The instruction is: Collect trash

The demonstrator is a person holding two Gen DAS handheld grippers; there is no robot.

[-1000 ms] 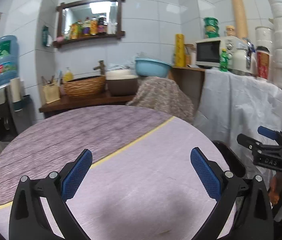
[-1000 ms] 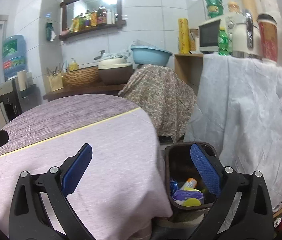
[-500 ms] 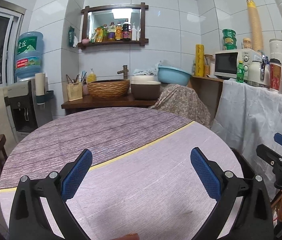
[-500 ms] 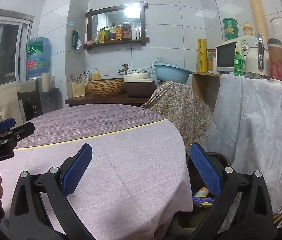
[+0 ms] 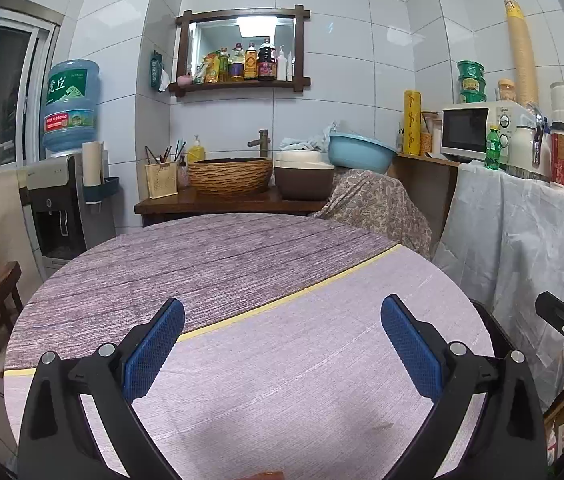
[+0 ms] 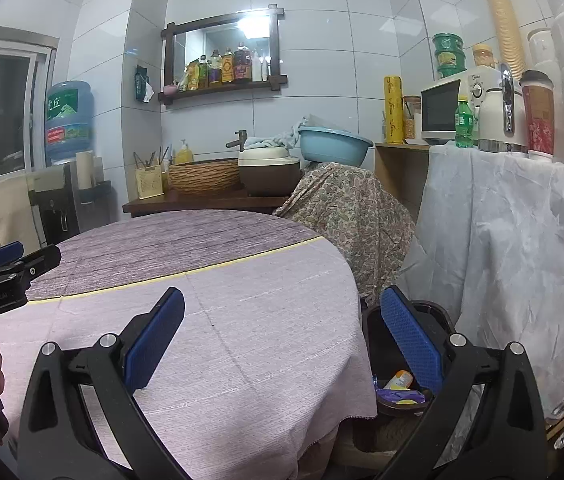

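Observation:
A dark trash bin (image 6: 438,316) stands on the floor at the right edge of the round table (image 6: 242,312). Inside it lie a purple wrapper (image 6: 396,394) and an orange-capped item (image 6: 400,379). My right gripper (image 6: 282,336) is open and empty, held above the table's right edge, its right finger over the bin. My left gripper (image 5: 282,340) is open and empty above the table (image 5: 282,280). The bin rim (image 5: 496,328) shows past the table's right edge in the left wrist view. No trash shows on the tabletop.
A white-draped counter (image 6: 514,232) with a microwave (image 6: 448,108) and bottles stands right of the bin. A patterned cloth mound (image 6: 346,212) sits behind the table. A sink counter with basket (image 5: 230,174) and a water dispenser (image 5: 62,184) line the back wall.
Both grippers have risen and drawn back, so more of the room and table shows. The bin sits lower and further under the right gripper's finger. Both stay open.

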